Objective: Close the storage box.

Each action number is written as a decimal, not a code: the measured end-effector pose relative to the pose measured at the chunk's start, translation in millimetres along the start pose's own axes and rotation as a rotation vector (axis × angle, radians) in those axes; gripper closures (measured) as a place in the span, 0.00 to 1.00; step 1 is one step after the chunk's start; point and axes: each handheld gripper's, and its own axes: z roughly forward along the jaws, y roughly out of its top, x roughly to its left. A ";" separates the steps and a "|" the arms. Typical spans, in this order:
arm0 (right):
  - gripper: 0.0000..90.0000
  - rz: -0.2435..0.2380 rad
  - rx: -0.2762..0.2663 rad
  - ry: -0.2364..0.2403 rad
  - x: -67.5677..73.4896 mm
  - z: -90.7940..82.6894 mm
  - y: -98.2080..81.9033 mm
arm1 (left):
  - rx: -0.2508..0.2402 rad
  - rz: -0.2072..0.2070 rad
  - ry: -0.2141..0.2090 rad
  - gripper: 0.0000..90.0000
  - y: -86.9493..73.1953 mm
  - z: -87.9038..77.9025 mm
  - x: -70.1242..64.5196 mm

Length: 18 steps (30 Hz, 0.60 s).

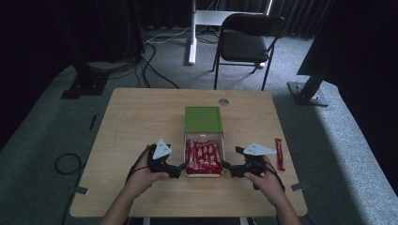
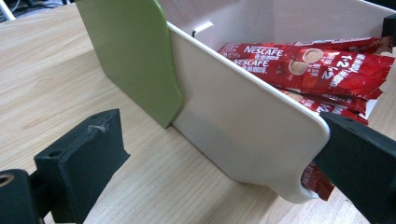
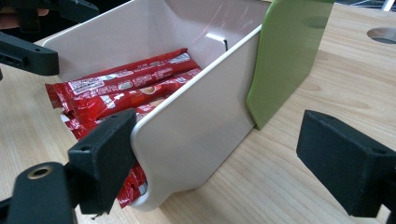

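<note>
A white drawer [image 1: 221, 152] sticks out toward me from a green sleeve [image 1: 202, 119] at the table's middle. Several red Nescafe sachets [image 1: 203, 157] lie in it. My left gripper [image 1: 176, 169] is open at the drawer's near left corner. In the left gripper view the white side wall [image 2: 243, 126] stands between the jaws of the left gripper [image 2: 219, 149], with the sachets [image 2: 308, 65] behind it. My right gripper [image 1: 230, 168] is open at the near right corner. Its own view has the right gripper [image 3: 224, 154] straddling the other wall [image 3: 196, 126], beside the sleeve [image 3: 285, 51].
One loose red sachet [image 1: 279, 153] lies on the wooden table [image 1: 141, 117] to the right of my right hand. A cable hole [image 1: 223, 101] sits behind the sleeve. A black chair [image 1: 248, 40] stands on the floor beyond the table.
</note>
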 end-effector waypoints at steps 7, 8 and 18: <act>0.14 0.012 -0.007 -0.003 -2.3 2.6 0.7 | -0.001 -0.007 -0.001 0.04 1.1 2.6 3.6; 0.14 0.013 -0.006 -0.004 -2.9 3.1 1.0 | -0.002 -0.011 -0.001 0.04 1.1 3.2 4.0; 0.14 0.019 -0.004 -0.008 -6.7 6.9 4.1 | 0.002 -0.010 0.005 0.04 4.3 6.3 8.2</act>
